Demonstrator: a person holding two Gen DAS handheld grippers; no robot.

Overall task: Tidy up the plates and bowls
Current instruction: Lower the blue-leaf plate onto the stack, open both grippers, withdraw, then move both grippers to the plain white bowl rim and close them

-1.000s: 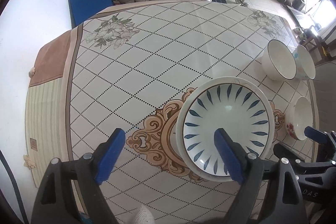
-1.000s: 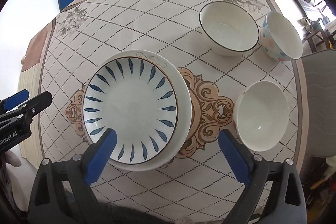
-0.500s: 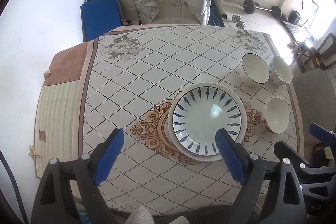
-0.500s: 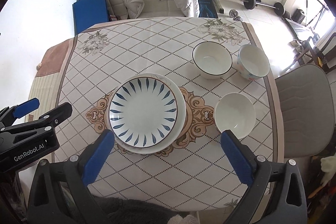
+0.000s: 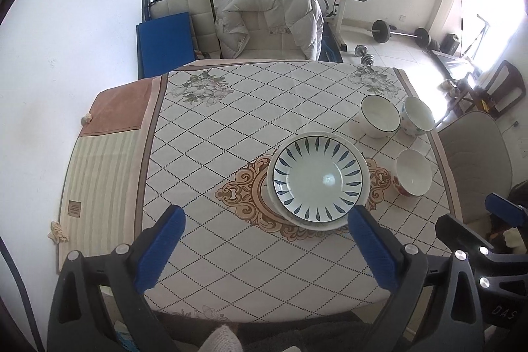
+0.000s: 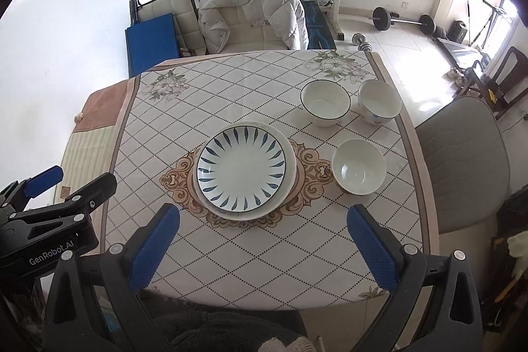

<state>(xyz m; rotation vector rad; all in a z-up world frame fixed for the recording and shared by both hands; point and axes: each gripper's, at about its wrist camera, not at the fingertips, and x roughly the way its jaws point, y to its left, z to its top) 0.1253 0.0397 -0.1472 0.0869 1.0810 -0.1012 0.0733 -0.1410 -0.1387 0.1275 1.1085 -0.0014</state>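
Left gripper (image 5: 264, 248): held above the near edge of the table, jaws opening and standing wide; nothing lies between the blue pads (image 5: 160, 248).
Right gripper (image 6: 262, 244): also above the near table edge, jaws spread wide, pads clear of everything; empty.
Table (image 6: 231, 88): covered by a diamond-check cloth with a gold scroll medallion at its middle and flower prints at the far corners.
Chair with white padded jacket (image 6: 250, 9): beyond the far edge of the table.
Grey chair (image 6: 462, 160): just beside the table's right edge.
Blue-petal plate (image 6: 241, 169): on the medallion at the table's centre, stacked on a larger white plate (image 6: 288, 147) whose rim shows around it.
Dark-rimmed bowl (image 6: 325, 103): upright, far right part of the table, beyond the plates.
Spotted bowl (image 6: 379, 101): just beside the dark-rimmed bowl, nearer the table's right edge.
Red-patterned bowl (image 5: 414, 172): upright, right of the plates, near the right edge.
Left view only: the red flower print on that bowl's outer wall; the letters "DAS" on the right gripper's body (image 5: 475, 256) at lower right.
Right view only: the full grey chair; the left gripper's body at lower left, printed "GenRobot.AI" (image 6: 51, 257).
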